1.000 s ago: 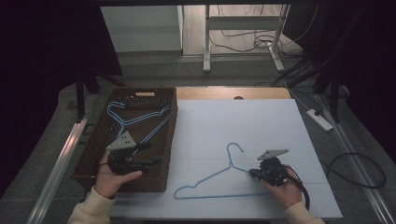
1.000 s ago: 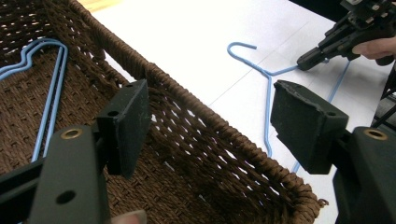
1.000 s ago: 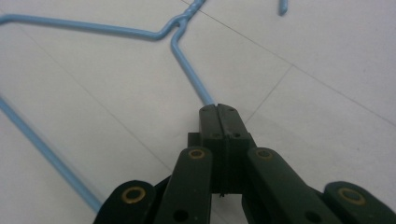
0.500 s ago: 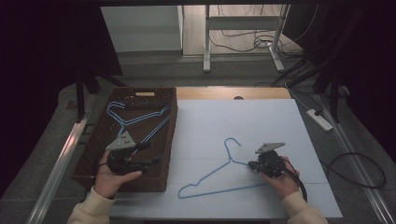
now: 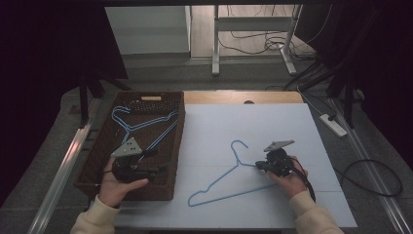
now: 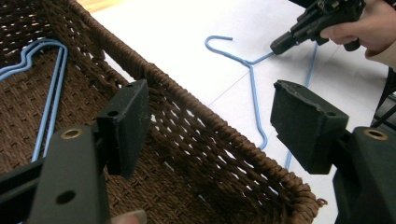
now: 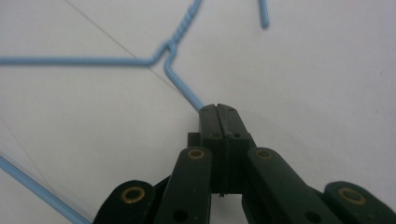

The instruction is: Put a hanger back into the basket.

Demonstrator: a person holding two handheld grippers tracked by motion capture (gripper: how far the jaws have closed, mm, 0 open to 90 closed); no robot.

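Brown wicker basket (image 5: 100, 161) at surface's (image 5: 272, 122) left held blue wire hangers (image 5: 141, 126), perhaps two. Left claw (image 6: 210, 126) hung over basket, jaws apart, empty. Right claw (image 7: 218, 109) clamped on loose hanger (image 5: 229, 175) lying on white surface, beside basket.

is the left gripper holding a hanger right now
No, the left gripper stands open over the basket wall with nothing between its jaws.
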